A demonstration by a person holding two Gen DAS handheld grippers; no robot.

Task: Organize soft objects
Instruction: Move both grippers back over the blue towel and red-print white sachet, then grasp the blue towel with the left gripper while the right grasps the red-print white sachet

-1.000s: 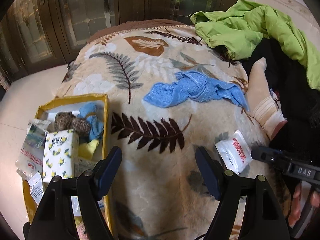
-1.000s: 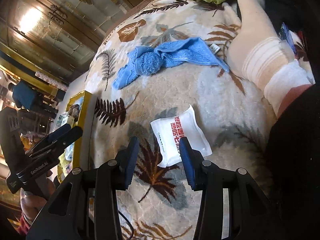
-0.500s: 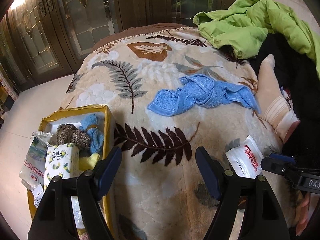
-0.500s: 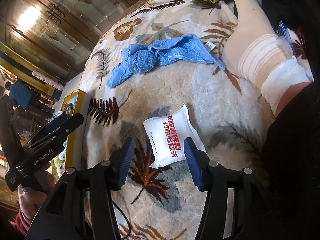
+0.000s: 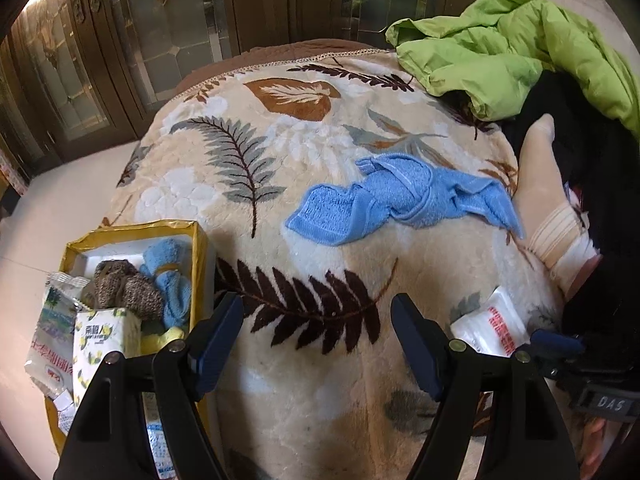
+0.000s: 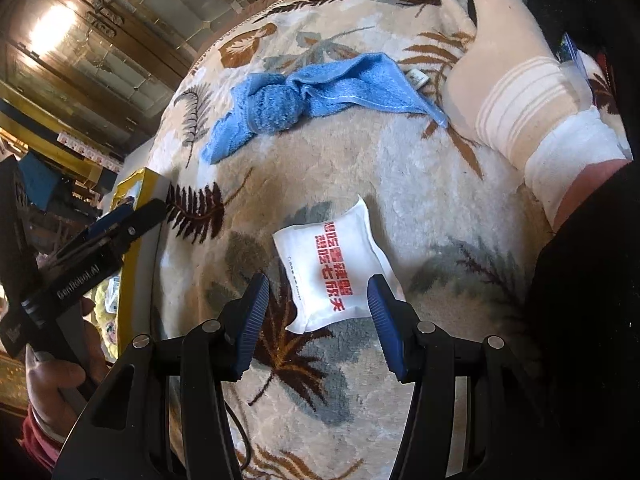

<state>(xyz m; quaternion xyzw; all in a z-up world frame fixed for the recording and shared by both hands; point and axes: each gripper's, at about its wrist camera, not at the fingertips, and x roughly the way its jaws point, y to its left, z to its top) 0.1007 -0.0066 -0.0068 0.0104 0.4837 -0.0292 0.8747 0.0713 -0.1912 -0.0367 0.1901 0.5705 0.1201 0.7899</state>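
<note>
A white tissue pack with red print (image 6: 334, 272) lies on the leaf-patterned blanket (image 6: 384, 184). My right gripper (image 6: 316, 320) is open, its blue pads either side of the pack's near end, not closed on it. The pack also shows in the left wrist view (image 5: 490, 328). A crumpled blue towel (image 5: 400, 200) lies further back on the blanket and shows in the right wrist view too (image 6: 304, 100). My left gripper (image 5: 318, 344) is open and empty above the blanket, right of the yellow box (image 5: 198, 248), which holds socks and tissue packs.
A green jacket (image 5: 512, 48) and dark clothes (image 5: 592, 168) lie at the back right. A person's socked foot (image 6: 520, 92) rests on the blanket beside the towel. Wooden glass-door cabinets (image 5: 160, 40) stand behind. Snack packets (image 5: 48, 340) overhang the box's near end.
My right gripper has opened wider and moved forward, so its pads now flank the tissue pack. My left gripper has drawn back slightly, still open.
</note>
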